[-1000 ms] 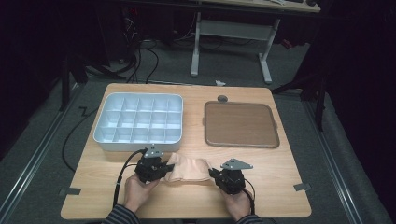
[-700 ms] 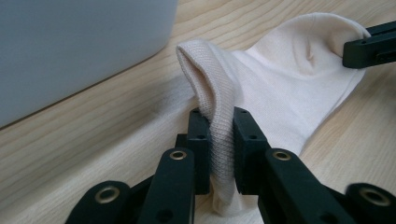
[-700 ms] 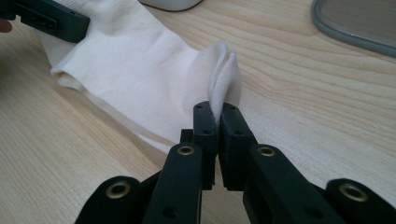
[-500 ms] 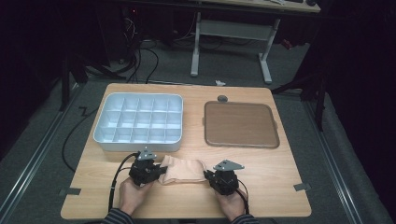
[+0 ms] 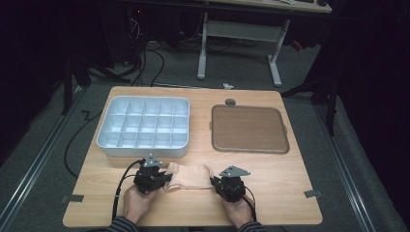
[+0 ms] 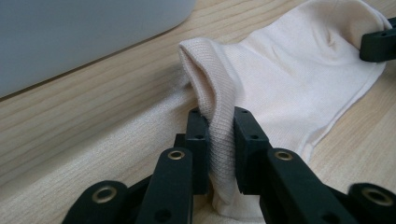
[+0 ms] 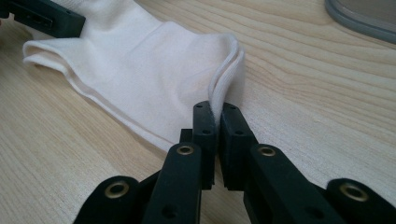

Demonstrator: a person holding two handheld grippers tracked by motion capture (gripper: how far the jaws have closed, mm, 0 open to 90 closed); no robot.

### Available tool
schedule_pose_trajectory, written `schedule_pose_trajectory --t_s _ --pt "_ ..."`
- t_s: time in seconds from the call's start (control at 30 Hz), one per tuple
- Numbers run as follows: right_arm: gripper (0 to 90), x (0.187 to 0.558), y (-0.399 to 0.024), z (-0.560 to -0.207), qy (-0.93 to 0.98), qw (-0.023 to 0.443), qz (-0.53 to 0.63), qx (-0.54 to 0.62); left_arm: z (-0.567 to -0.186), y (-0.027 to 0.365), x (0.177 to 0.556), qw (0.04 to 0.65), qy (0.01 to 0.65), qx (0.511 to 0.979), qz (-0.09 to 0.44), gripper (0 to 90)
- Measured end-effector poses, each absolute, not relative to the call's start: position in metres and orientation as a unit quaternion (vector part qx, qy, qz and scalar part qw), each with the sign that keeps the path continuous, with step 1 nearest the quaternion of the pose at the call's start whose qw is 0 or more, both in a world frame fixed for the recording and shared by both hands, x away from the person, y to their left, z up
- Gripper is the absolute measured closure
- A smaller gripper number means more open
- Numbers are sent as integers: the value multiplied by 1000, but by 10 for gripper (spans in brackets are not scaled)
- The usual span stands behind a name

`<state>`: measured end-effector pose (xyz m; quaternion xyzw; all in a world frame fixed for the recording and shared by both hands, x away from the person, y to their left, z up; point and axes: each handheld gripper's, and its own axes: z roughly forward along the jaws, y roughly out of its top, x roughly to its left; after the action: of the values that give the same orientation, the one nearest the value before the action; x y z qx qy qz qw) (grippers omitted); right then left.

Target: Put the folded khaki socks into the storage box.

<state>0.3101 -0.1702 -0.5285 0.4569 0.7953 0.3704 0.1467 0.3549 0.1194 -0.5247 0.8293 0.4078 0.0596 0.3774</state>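
A cream sock [image 5: 189,176] lies flat on the wooden table [image 5: 290,193] near its front edge, stretched between both grippers. My left gripper [image 5: 167,180] is shut on the ribbed cuff end; in the left gripper view the cuff [image 6: 205,88] stands pinched between the two black pads of that gripper [image 6: 220,135]. My right gripper [image 5: 212,182] is shut on the opposite end, where the folded edge of the sock [image 7: 154,70] runs into the closed jaws of the right gripper [image 7: 217,123]. A hand holds each gripper from below.
A pale blue tray [image 5: 107,144] with several compartments sits behind the left gripper, close to the sock. A brown flat tray [image 5: 249,129] lies at the back right, with a small grey disc [image 5: 230,102] behind it. Cables trail off the left front edge.
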Motion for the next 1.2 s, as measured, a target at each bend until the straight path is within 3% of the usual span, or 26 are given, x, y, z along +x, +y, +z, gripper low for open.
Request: schedule_pose_trajectory --t_s 0.13,0.27,0.3,0.33,0.43,0.6,0.83,1.0,1.2 --pt "848 310 -170 -529 795 146 371 458 -524 118 354 375 409 830 63 779" --pt "764 311 -172 -528 790 146 377 461 -522 121 353 375 414 827 65 712" --pt "712 311 -173 -526 788 147 379 463 -521 123 351 378 416 824 68 652" --pt "712 311 -173 -526 788 147 379 463 -521 124 350 383 420 820 68 652" --pt "645 311 -177 -521 780 150 386 469 -521 127 348 381 430 815 70 541" --pt "607 307 -181 -508 768 168 404 467 -519 126 345 382 436 811 80 457" --pt "635 305 -178 -493 774 173 414 447 -523 127 344 376 457 802 77 430" --pt "740 306 -165 -493 786 156 417 429 -524 129 341 374 468 796 82 428" --pt "836 313 -139 -505 809 127 408 404 -524 129 337 372 469 796 89 511"
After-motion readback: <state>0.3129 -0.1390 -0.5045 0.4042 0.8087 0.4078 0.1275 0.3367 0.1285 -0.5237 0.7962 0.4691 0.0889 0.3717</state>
